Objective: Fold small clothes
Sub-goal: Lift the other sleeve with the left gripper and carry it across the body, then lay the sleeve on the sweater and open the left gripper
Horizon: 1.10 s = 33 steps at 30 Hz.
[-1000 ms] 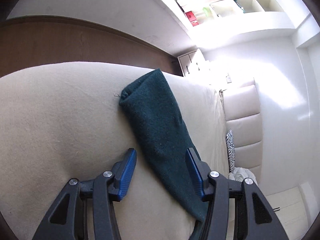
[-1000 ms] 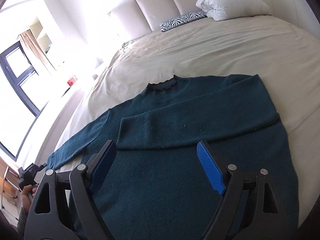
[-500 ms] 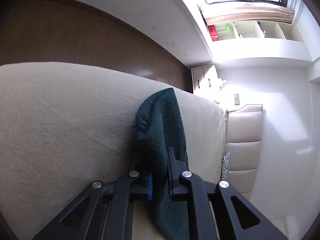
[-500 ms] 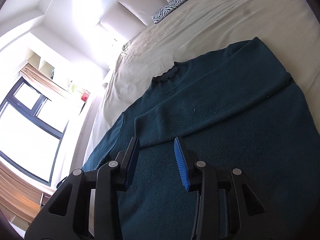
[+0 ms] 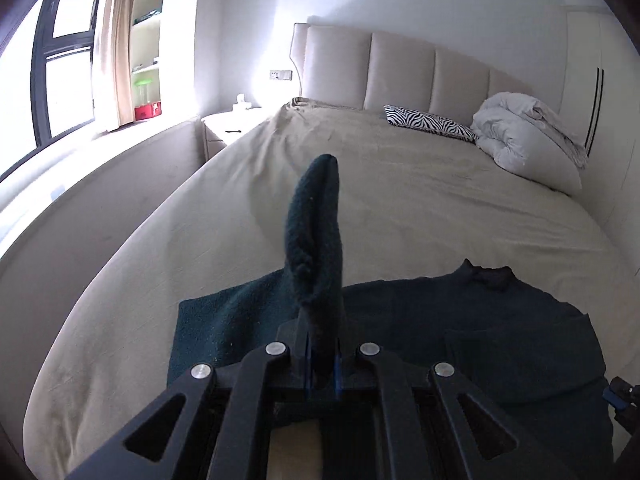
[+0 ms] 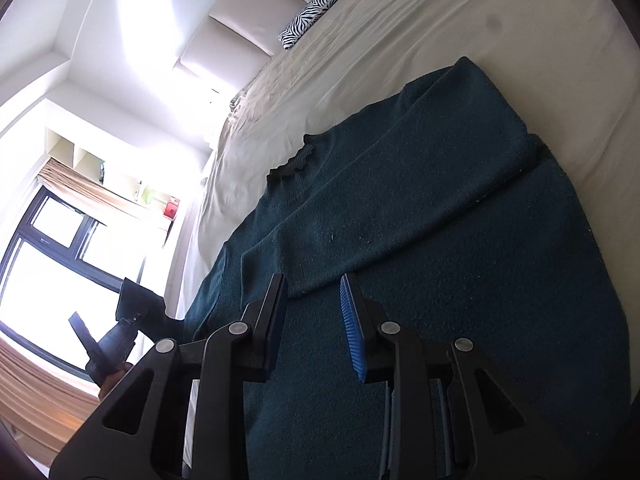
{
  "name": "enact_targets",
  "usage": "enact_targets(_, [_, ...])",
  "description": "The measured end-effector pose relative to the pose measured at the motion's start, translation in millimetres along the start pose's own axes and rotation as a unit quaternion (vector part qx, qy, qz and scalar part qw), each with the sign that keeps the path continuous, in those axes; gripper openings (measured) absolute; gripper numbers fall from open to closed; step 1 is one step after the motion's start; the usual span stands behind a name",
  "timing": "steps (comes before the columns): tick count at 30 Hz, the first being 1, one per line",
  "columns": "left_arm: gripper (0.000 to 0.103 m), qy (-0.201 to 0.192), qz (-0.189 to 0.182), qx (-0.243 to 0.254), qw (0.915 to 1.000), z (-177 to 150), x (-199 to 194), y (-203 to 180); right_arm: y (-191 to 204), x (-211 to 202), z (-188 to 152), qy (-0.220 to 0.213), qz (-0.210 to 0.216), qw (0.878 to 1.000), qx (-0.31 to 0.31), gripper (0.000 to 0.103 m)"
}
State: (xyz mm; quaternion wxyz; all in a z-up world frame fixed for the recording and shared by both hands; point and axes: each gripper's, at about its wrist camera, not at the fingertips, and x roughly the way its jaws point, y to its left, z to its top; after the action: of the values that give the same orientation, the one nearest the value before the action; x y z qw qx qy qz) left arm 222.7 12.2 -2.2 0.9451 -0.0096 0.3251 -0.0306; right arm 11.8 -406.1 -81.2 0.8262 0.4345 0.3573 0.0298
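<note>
The sweater [image 6: 420,280] is spread near the bed's [image 5: 400,184] foot edge. One sleeve [image 5: 316,240] is clamped in the left gripper [image 5: 322,364]. The right gripper's [image 6: 312,320] jaws, just narrowing, stand apart above the knit. Being soft and limp, it is best pinched at cuffs or hem.

A home bedroom: a wide bed [image 5: 420,200] with a padded headboard [image 5: 400,68], a zebra pillow [image 5: 430,122], a bundled duvet [image 5: 528,132], a nightstand [image 5: 228,128] and a curtained window [image 5: 68,60].
</note>
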Motion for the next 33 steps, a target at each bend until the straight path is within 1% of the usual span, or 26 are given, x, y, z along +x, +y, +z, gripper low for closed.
enact_targets(2, [0.008, 0.003, -0.012, 0.050, 0.9987, -4, 6, -53, -9, -5, 6, -0.006, 0.001, 1.000, 0.005, 0.026])
enact_targets(3, [0.008, 0.002, -0.015, 0.072, 0.9973, 0, 9, -79, -14, -7, 9, -0.005, 0.002, 1.000, 0.008, 0.026])
enact_targets(5, [0.008, -0.001, -0.014, 0.119, 0.9928, -5, 16, -125, -24, -9, 16, -0.001, 0.002, 1.000, 0.014, 0.026])
enact_targets(7, [0.008, -0.001, -0.008, 0.157, 0.9875, -12, 30, -159, -33, -10, 24, 0.007, 0.006, 1.000, 0.018, 0.027])
enact_targets(10, [0.008, 0.007, -0.016, 0.179, 0.9836, -28, 39, -196, -46, -11, 38, 0.006, 0.005, 1.000, 0.023, 0.027])
enact_targets(12, [0.008, 0.022, -0.014, 0.195, 0.9804, -39, 48, -209, -54, -12, 45, 0.000, 0.007, 1.000, 0.031, 0.027])
enact_targets(14, [0.010, 0.036, -0.014, 0.206, 0.9777, -54, 55, -215, -63, -11, 49, -0.003, 0.006, 0.999, 0.039, 0.027])
enact_targets(16, [0.013, 0.051, -0.019, 0.213, 0.9755, -61, 63, -217, -71, -11, 50, -0.002, 0.003, 0.999, 0.043, 0.027])
enact_targets(17, [0.022, 0.061, -0.023, 0.217, 0.9739, -65, 67, -219, -73, -9, 50, 0.000, 0.001, 0.999, 0.043, 0.027])
enact_targets(18, [0.028, 0.069, -0.025, 0.221, 0.9726, -70, 69, -219, -76, -7, 50, 0.001, -0.002, 0.999, 0.043, 0.027])
enact_targets(20, [0.056, 0.066, -0.028, 0.214, 0.9742, -71, 68, -218, -78, -1, 49, 0.005, -0.006, 0.999, 0.044, 0.027])
enact_targets(22, [0.066, 0.060, -0.036, 0.201, 0.9772, -72, 59, -211, -78, 4, 49, 0.008, -0.009, 0.999, 0.042, 0.027])
enact_targets(24, [0.073, 0.055, -0.053, 0.191, 0.9786, -68, 50, -204, -74, 8, 49, 0.011, -0.011, 0.999, 0.036, 0.027])
enact_targets(25, [0.078, 0.052, -0.054, 0.190, 0.9790, -67, 45, -200, -71, 10, 50, 0.014, -0.012, 0.999, 0.032, 0.027])
enact_targets(26, [0.080, 0.049, -0.056, 0.188, 0.9794, -66, 39, -195, -67, 12, 51, 0.017, -0.012, 0.999, 0.028, 0.027])
enact_targets(28, [0.083, 0.048, -0.077, 0.176, 0.9803, -66, 24, -179, -57, 19, 53, 0.023, -0.013, 0.999, 0.019, 0.027])
enact_targets(29, [0.086, 0.050, -0.085, 0.167, 0.9809, -66, 19, -170, -51, 23, 55, 0.026, -0.014, 0.999, 0.013, 0.027])
enact_targets(32, [0.087, 0.047, -0.109, 0.143, 0.9826, -67, -1, -137, -30, 38, 60, 0.041, -0.011, 0.999, -0.010, 0.027])
enact_targets(33, [0.087, 0.046, -0.112, 0.133, 0.9837, -67, -5, -124, -23, 46, 62, 0.049, -0.012, 0.999, -0.019, 0.027])
